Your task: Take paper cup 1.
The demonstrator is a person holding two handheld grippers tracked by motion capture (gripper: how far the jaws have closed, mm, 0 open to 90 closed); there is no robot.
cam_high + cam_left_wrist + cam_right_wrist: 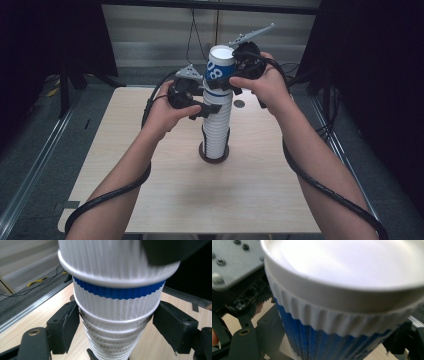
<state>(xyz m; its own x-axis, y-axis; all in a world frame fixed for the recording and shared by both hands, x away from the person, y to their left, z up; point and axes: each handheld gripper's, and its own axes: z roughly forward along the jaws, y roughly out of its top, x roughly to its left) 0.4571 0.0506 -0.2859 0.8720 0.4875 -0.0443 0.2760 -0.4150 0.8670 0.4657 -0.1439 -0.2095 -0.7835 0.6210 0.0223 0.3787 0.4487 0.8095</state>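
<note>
The top cup (220, 64), blue and white, sits on the tall cup stack (216, 131) mid-table, clasped by the right gripper (231, 85), so the left gripper (214, 108), its jaws flanking the stack without yet pressing, should clamp firmly before a straight upward pull.

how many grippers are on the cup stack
2. The left gripper has its jaws around the middle of the stack; the right gripper is on the blue top cup.
</note>
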